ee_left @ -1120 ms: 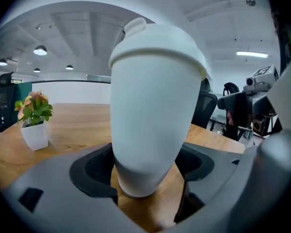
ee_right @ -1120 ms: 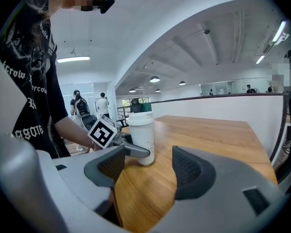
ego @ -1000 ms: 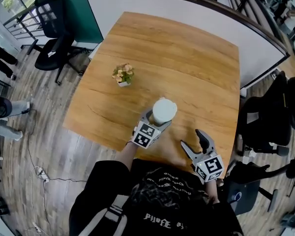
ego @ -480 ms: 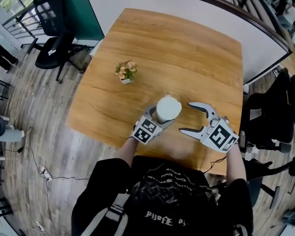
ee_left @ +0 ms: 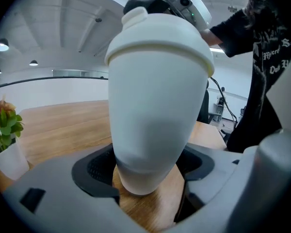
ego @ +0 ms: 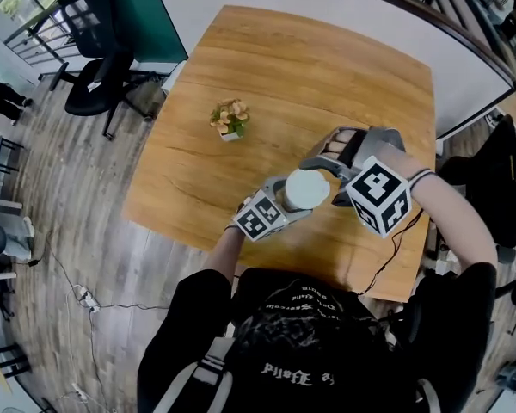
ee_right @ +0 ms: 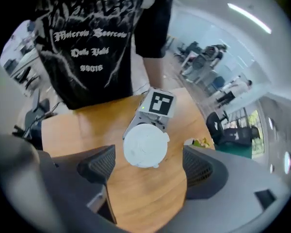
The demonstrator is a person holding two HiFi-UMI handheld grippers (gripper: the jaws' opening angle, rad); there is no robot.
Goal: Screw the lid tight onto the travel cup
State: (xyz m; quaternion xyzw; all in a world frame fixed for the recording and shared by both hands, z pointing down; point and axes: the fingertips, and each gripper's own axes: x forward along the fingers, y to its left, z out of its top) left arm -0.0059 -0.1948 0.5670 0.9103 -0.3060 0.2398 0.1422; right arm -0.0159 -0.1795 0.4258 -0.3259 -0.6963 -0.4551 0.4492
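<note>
A white travel cup [ee_left: 155, 106] with its domed lid [ee_left: 157, 38] on top stands upright on the wooden table [ego: 327, 84]. My left gripper [ee_left: 148, 171] is shut on the cup's lower body, one jaw on each side. In the head view the lid [ego: 306, 188] shows from above, with the left gripper [ego: 285, 198] under it. My right gripper [ego: 322, 172] hangs over the cup and points down. In the right gripper view its jaws are opening. The lid [ee_right: 145, 147] lies between the pads [ee_right: 99, 164], apart from both of them.
A small white pot of flowers [ego: 230, 119] stands on the table to the far left of the cup. Office chairs stand on the floor left and right of the table. A white partition runs behind the table's far edge.
My right gripper has risen from the table's near right edge and swung left over the cup, its jaws standing wider. The left gripper and the cup have stayed put.
</note>
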